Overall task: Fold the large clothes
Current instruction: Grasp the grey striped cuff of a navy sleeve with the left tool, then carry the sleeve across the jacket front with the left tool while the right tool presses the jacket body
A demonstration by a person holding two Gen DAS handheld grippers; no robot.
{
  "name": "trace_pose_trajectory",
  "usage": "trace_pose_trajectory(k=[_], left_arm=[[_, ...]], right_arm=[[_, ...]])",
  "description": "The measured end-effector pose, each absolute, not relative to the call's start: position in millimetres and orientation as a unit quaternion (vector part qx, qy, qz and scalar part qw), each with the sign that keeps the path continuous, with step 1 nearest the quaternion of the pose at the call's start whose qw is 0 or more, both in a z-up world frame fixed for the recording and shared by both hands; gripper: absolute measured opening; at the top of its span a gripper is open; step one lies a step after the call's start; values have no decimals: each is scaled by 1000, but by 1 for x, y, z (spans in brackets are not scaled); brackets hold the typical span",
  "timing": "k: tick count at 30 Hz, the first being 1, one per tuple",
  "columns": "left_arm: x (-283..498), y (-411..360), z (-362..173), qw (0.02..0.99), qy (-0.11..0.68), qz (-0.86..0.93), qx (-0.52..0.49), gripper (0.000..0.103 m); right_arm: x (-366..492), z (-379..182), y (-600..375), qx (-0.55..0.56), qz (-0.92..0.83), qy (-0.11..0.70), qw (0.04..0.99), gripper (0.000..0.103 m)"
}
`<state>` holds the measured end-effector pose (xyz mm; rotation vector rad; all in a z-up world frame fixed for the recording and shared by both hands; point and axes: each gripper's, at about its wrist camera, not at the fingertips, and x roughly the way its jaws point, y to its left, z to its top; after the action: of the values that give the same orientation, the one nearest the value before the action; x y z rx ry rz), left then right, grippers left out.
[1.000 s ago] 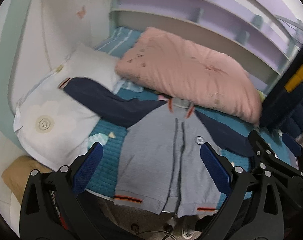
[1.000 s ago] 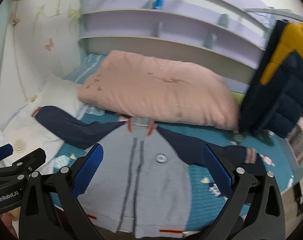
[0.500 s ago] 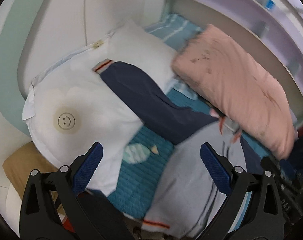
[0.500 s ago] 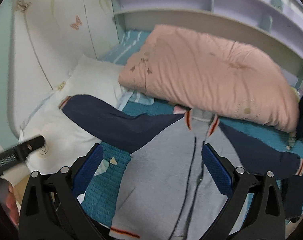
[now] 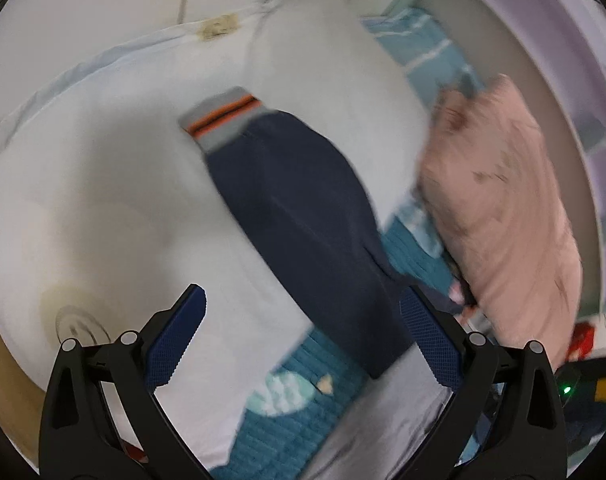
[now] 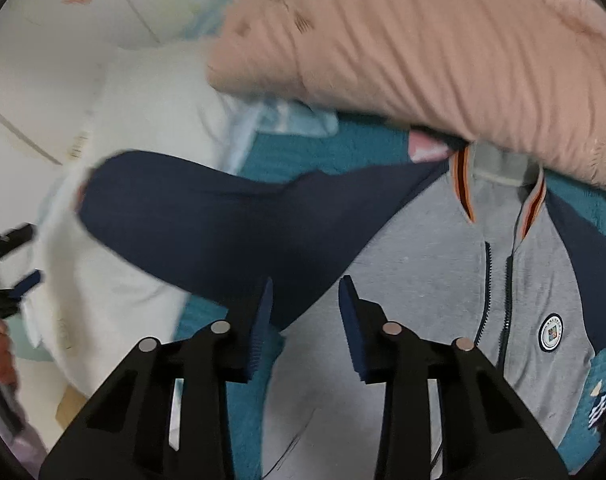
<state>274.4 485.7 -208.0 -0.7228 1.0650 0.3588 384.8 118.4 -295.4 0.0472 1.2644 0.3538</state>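
Both grippers have dropped closer toward the navy sleeve (image 5: 303, 216); my right gripper (image 6: 305, 312), jaws just narrowed with nothing pinched between them, hovers at the armpit seam. Left gripper (image 5: 303, 332): spread wide over the sleeve, empty. Jacket (image 6: 443, 300): flat on the teal bedspread (image 6: 303, 148), sleeve lying over the white pillow (image 5: 103, 200). Risk: pinching pillow fabric along with the sleeve.

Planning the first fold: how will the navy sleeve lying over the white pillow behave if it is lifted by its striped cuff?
The navy sleeve will probably hang limp; it already drapes to the white pillow. It looks light, soft knit, so it likely won't slip. Lifting the cuff may tug the grey jacket body it joins.
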Motion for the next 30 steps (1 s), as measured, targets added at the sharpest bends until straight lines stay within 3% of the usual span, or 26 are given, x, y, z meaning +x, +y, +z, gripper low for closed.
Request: trace_pose_trajectory(k=[4,10,11,13,17,18,19,21,26,30], left_arm=[[293,518,-221,770,503,171,-354,97],[318,557,-247,744,510,180,-393,97],[323,562,-252,741,510,178,-400,96],[330,571,-265,731,516,183,-406,81],[336,584,-293,723,517,201,-413,80],[336,586,-297,720,516,208,-415,72],[336,587,-298,720,513,219,-413,57],[337,587,-298,734,505,206,-404,39],[334,575,-284,756,497,194,-378,25],[333,566,-273,759,498,182,-379,18]], right_arm=[[411,-340,132,25,178,628,757,16],[434,-399,151,2,162,667,727,9],[436,-408,153,3,159,674,722,6],[440,-430,152,31,164,689,705,2],[441,-447,150,37,167,689,704,2],[442,-448,150,35,172,691,701,1],[444,-450,148,38,178,694,697,0],[447,-454,139,63,186,698,688,0],[449,-463,115,139,197,703,669,0],[443,-457,122,106,186,695,687,0]])
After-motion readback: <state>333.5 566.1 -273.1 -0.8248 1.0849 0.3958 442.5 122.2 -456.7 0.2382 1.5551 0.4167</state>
